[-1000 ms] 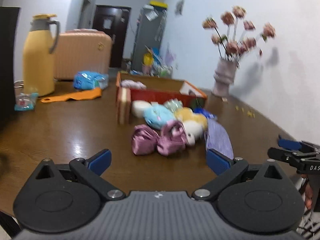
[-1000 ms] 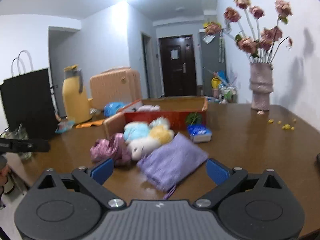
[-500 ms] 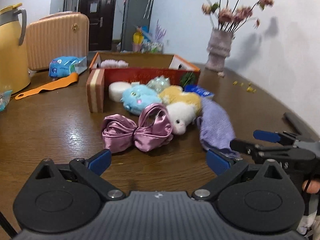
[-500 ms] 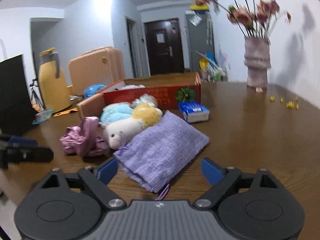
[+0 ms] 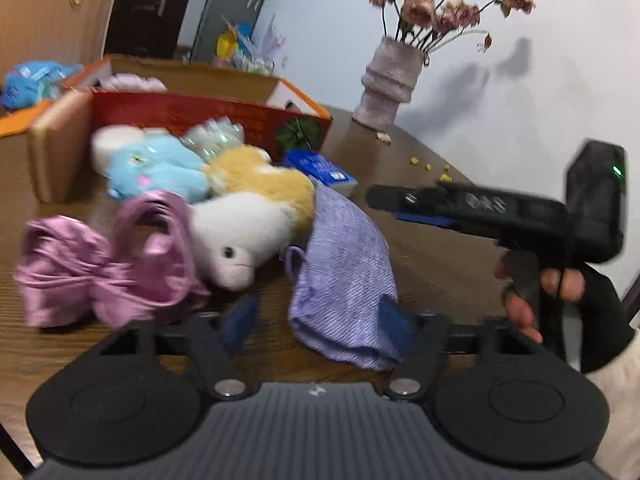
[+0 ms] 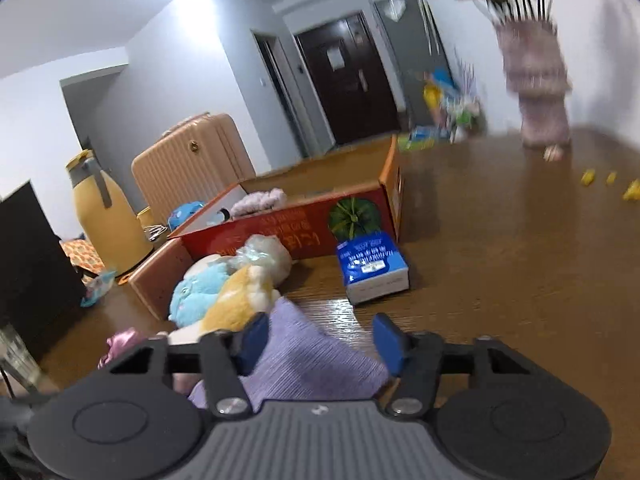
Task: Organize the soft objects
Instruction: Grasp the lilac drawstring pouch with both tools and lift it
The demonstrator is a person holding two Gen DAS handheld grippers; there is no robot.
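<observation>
A lived-in home; a brown wooden worktop [image 6: 500, 248] holds a vase of dried roses [image 5: 387, 80], near a yellow thermos jug [image 6: 105, 216], a peach suitcase [image 6: 192, 168] and a dark entrance door [image 6: 344, 80].

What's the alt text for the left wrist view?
The left hand-held gripper, jaws closing, straddles the near corner of a purple cloth pouch on a wooden table. Plush toys and a pink satin bow lie left of it, before an open red box; the right hand-held gripper reaches in from the right.
</observation>
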